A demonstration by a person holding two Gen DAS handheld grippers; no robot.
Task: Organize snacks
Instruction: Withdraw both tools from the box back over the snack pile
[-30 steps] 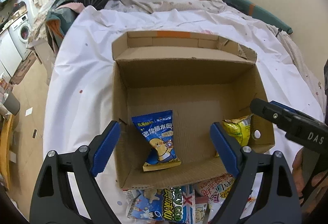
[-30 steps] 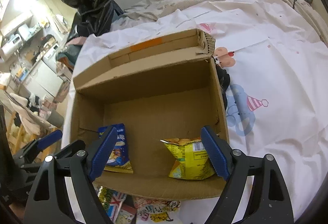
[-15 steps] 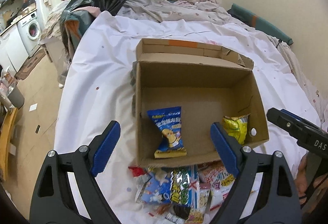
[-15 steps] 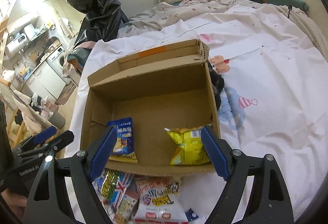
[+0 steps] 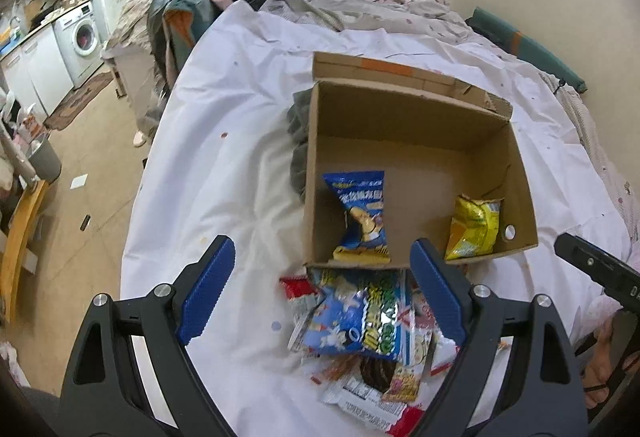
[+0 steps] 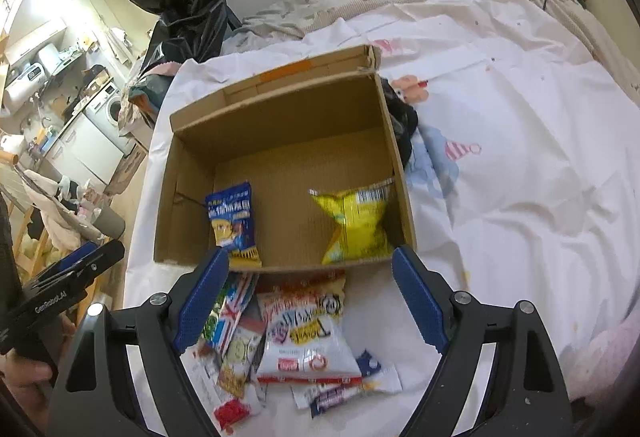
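Hovering with fingers spread and empty, the left gripper (image 5: 322, 285) and right gripper (image 6: 308, 295) sit above the snack pile (image 6: 288, 333) just before the box (image 6: 188, 173). Inside the box lie a blue packet (image 5: 360, 217) and a yellow packet (image 6: 354, 223).

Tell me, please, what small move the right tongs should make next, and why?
Probably lower the right tongs onto the white snack bag at the top of the pile. Both tongs are open and empty, only the blue packet and yellow packet lie in the cardboard box, and that bag sits right between the fingers.
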